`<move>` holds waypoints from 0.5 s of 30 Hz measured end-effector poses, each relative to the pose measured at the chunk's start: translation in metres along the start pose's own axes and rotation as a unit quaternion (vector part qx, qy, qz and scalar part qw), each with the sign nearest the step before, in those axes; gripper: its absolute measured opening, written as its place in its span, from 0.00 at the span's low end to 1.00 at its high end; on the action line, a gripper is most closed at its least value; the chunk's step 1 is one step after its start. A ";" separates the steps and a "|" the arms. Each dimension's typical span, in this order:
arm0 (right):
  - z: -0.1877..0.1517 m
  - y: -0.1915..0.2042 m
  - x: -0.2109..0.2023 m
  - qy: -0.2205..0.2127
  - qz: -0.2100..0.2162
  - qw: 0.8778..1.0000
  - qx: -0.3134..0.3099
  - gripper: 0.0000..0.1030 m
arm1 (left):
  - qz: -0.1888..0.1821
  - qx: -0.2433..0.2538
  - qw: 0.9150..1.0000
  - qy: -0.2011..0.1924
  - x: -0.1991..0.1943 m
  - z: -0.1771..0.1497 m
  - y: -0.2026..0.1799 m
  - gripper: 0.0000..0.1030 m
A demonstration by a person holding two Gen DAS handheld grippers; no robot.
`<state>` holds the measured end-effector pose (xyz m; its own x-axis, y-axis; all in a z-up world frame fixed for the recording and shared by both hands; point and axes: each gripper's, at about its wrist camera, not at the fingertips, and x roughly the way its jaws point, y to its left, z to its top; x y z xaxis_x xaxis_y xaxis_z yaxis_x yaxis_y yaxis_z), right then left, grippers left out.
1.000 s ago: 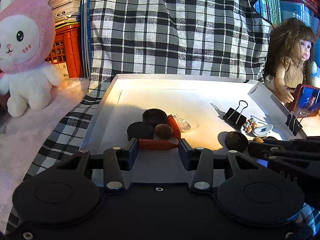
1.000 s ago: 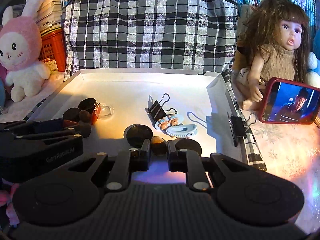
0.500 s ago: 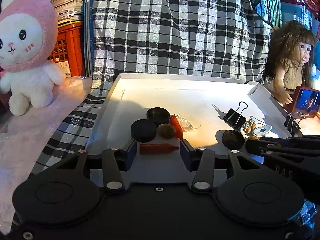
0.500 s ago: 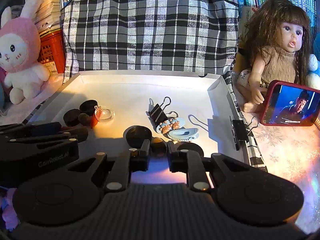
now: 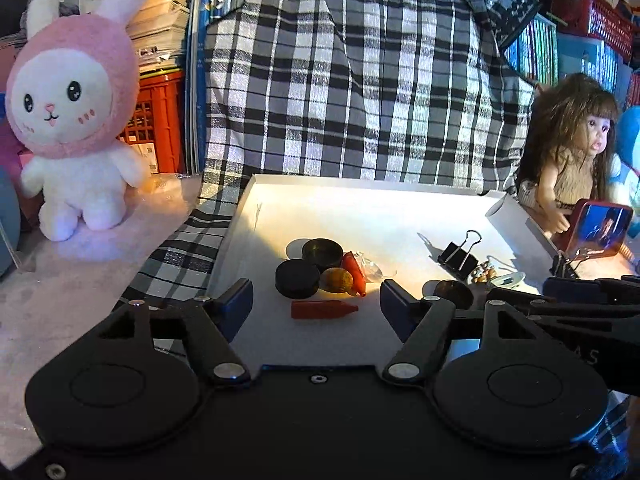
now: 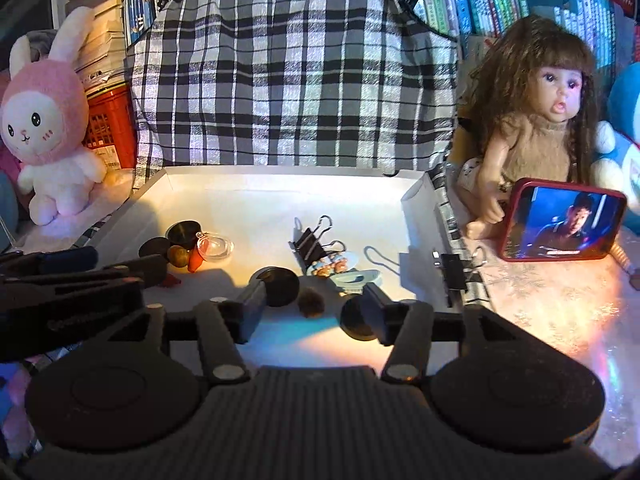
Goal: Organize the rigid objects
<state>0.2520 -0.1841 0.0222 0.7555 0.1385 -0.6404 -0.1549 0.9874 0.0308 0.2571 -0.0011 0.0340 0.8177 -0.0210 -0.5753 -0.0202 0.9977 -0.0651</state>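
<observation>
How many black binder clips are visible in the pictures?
2. One binder clip lies inside the white tray, near its middle-right. The second clip is fastened on the tray's right wall. Others may be hidden behind the grippers.

A pink rabbit plush sits left of the plaid cloth (a long-haired doll right).

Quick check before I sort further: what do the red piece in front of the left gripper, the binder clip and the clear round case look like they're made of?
Red piece: likely plastic or wax; matte, evenly coloured. Binder clip: metal, black painted body with bare wire handles. Clear round case: transparent plastic, glossy highlights, though glass can't be ruled out.
</observation>
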 end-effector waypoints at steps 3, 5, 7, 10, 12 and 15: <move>-0.002 -0.001 -0.011 -0.010 0.000 1.000 -0.005 0.77 | 0.004 -0.003 1.000 -0.006 -0.012 -0.003 0.003 0.72; -0.004 -0.002 -0.020 -0.017 0.003 1.000 -0.006 0.80 | 0.002 0.003 1.000 -0.011 -0.021 -0.005 0.004 0.73; -0.006 -0.003 -0.028 -0.024 0.005 1.000 -0.006 0.84 | 0.000 0.009 1.000 -0.015 -0.030 -0.007 0.004 0.73; -0.009 -0.003 -0.042 -0.031 0.008 0.999 -0.005 0.86 | -0.001 0.014 1.000 -0.020 -0.044 -0.011 0.005 0.74; -0.013 -0.003 -0.051 -0.035 0.009 0.999 -0.002 0.87 | -0.003 0.015 1.000 -0.024 -0.055 -0.016 0.006 0.75; -0.022 -0.001 -0.065 -0.046 0.010 0.999 0.000 0.89 | -0.008 0.014 1.000 -0.025 -0.067 -0.025 0.008 0.76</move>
<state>0.1889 -0.1962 0.0465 0.8077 0.1643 -0.5663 -0.1704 0.9844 0.0426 0.1879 0.0068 0.0518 0.8457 -0.0342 -0.5326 0.0081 0.9987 -0.0513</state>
